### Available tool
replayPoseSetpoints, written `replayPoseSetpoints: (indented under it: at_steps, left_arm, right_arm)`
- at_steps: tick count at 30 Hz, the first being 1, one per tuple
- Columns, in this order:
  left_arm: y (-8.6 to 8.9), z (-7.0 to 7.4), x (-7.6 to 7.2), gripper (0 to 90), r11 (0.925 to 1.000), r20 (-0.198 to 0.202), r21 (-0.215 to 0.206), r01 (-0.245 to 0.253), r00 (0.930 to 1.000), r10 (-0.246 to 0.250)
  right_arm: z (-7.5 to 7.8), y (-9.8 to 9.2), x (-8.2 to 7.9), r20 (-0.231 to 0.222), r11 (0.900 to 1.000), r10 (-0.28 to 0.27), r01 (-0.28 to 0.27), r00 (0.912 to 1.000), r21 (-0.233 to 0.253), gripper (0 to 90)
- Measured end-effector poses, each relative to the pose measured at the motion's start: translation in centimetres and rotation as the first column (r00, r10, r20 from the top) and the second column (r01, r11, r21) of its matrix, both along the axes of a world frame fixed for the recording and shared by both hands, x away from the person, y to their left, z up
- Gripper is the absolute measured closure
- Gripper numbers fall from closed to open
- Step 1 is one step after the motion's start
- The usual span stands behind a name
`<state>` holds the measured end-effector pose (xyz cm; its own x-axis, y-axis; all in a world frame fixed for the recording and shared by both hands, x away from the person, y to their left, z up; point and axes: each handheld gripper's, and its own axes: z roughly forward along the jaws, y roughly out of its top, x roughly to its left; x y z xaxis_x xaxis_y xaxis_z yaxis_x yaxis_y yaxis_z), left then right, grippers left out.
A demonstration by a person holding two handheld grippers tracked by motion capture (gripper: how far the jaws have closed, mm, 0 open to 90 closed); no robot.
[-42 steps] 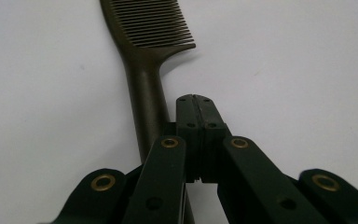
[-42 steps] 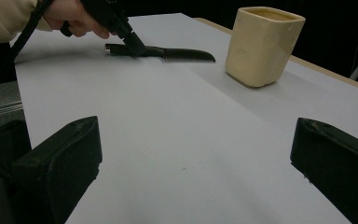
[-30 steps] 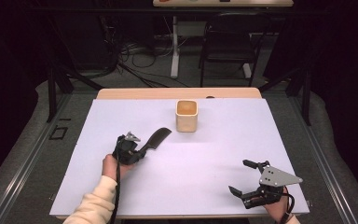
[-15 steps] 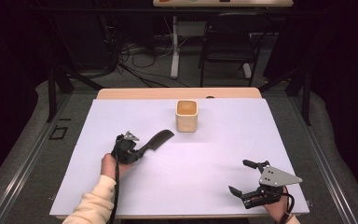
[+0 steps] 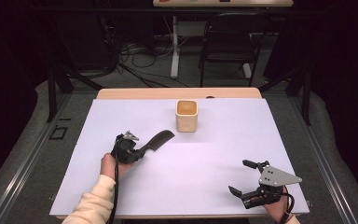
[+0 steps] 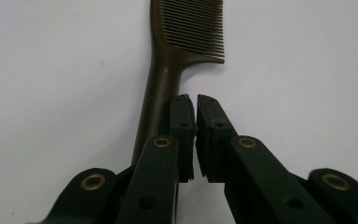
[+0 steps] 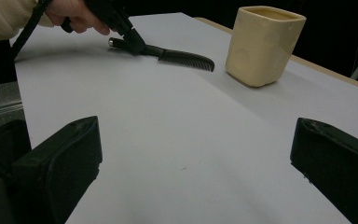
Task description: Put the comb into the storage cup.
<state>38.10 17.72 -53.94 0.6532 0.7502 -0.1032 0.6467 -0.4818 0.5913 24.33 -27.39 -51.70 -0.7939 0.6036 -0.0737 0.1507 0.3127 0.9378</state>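
Dark brown plastic comb [image 5: 154, 141] is lying flat on the white table cover [image 5: 214, 154], left of centre, and it's the left gripper [image 5: 137, 152] that's right on it. The comb's long axis runs diagonally: handle end toward the person's left hand [image 5: 108, 164], toothed end pointing up and right toward the cream cup [image 5: 186, 115], which stands just past the teeth but not touching them.

From the left gripper view the comb [image 6: 168, 70] stretches straight away from the jaws, handle nearest, teeth far. The jaws look nearly shut, only a thin slit between the pads [image 6: 182, 126]. Thing is, the handle seems to pass along the side of and under the left jaw rather than sitting in that slit, so I can't honestly say whether it's pinched or just touched.

The right gripper [image 5: 244, 179] is way off at the near right corner, jaws spread wide, holding nothing. In its view the comb [image 7: 177, 57] and cup [image 7: 263, 44] are well across the table.

So the left hand is the closer one by far.
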Motion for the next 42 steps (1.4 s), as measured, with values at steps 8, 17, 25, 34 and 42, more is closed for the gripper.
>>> replayPoseSetpoints:
  at_steps: [8,17,25,34,42]
  left_arm:
    - [-0.3,1.2,-0.3,65.0,0.9992,0.003,-0.021,0.034,0.9994,-0.034]
    - [-0.2,2.1,0.6,33.8,0.9965,-0.005,0.079,0.027,0.9996,-0.026]
    - [-0.7,1.9,1.7,11.2,0.9859,-0.028,0.164,0.034,0.9991,-0.030]
    - [-1.5,1.5,2.8,0.5,0.9724,-0.049,0.227,0.053,0.9978,-0.043]
    - [-2.2,1.6,3.1,36.3,0.9546,-0.081,0.276,0.112,0.9924,-0.093]
  right_arm:
    - [0.0,0.0,0.0,0.004,1.000,0.000,0.000,1.0000,0.002,1.5]
    - [-0.1,0.1,0.1,-0.002,1.000,0.000,0.000,1.0000,-0.002,1.5]
    - [-0.1,0.1,0.1,-0.001,1.000,-0.001,0.001,1.0000,-0.002,1.5]
    - [-0.2,0.2,0.2,-0.010,1.000,-0.004,0.004,0.9999,-0.004,1.5]
    - [-0.2,0.1,0.2,-0.011,1.000,-0.002,0.002,0.9999,-0.004,1.5]
